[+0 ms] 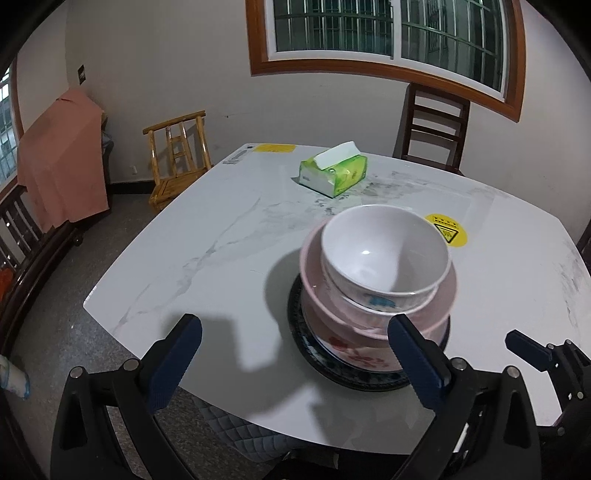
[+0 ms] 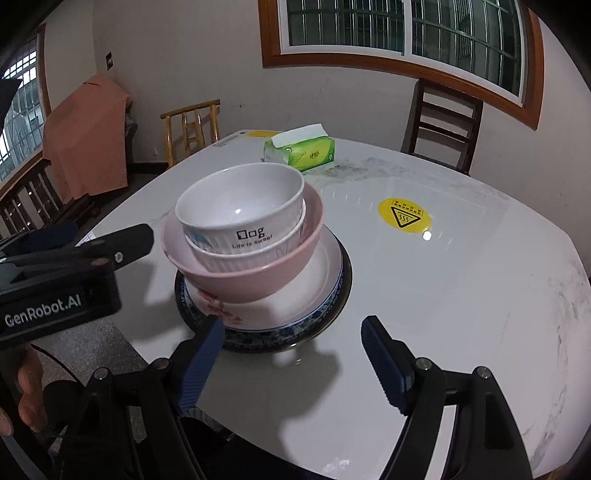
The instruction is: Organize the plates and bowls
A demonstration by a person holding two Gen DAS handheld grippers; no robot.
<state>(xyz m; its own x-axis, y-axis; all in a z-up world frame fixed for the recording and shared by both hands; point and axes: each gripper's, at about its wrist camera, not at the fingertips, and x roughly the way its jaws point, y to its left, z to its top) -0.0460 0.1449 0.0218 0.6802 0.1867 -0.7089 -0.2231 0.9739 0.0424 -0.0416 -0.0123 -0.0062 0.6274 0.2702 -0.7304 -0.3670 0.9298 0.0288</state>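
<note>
A white marble-patterned table (image 1: 221, 236) fills both views, with a dark chair (image 1: 436, 122) at its far side under a barred window (image 1: 388, 29) and a bamboo chair (image 1: 181, 155) off its left corner. A green tissue box (image 1: 334, 171) lies toward the far edge, well apart from a round yellow sticker (image 2: 404, 215).

Near the front edge stands the stack: a dark-rimmed plate (image 2: 328, 314) at the bottom, a flowered white plate (image 2: 295, 306) on it, then a pink bowl (image 2: 258, 277), and two white bowls nested inside, the top bowl (image 2: 240, 206) tilted.

The left gripper (image 1: 295, 341) is spread wide, nothing between its blue pads, its right finger (image 1: 417, 365) in front of the stack. The right gripper (image 2: 293, 354) is also spread and empty, just in front of the plates.
</note>
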